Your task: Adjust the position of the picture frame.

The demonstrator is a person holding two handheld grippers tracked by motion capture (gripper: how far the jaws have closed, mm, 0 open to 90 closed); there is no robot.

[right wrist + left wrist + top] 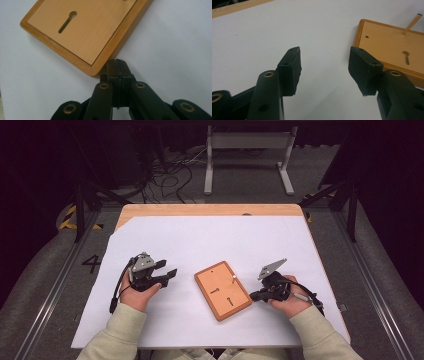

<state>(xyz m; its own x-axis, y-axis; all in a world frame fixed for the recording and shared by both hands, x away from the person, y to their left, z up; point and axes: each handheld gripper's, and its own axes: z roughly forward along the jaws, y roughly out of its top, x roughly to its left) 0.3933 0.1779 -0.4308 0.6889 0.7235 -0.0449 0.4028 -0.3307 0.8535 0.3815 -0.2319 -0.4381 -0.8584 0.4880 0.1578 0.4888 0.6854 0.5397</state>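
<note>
Wooden board (222,290) lies flat near the middle of the white sheet (210,240) that covers the surface, turned at an angle between the person's 2 hands. Its pale orange face has a darker raised rim, 2 keyhole-shaped slots and a small round hole, and a thin peg (234,278) stands up from it near the right edge; in the left gripper view that peg (411,24) rises slanted from the far part of the board (387,47).

Left gripper (167,271) sits well to the left of the board, apart from it, its jaws parted to a medium gap with nothing but white sheet between them; 1 jaw points toward the board's near corner without touching it.

Right gripper (253,295) is at the board's right side. From its own view, the right gripper (117,68) has its jaws pressed together, pad against pad, with nothing between them, and the closed tips sit right at the rounded corner of the board (82,32); whether they touch the rim I cannot tell.
</note>
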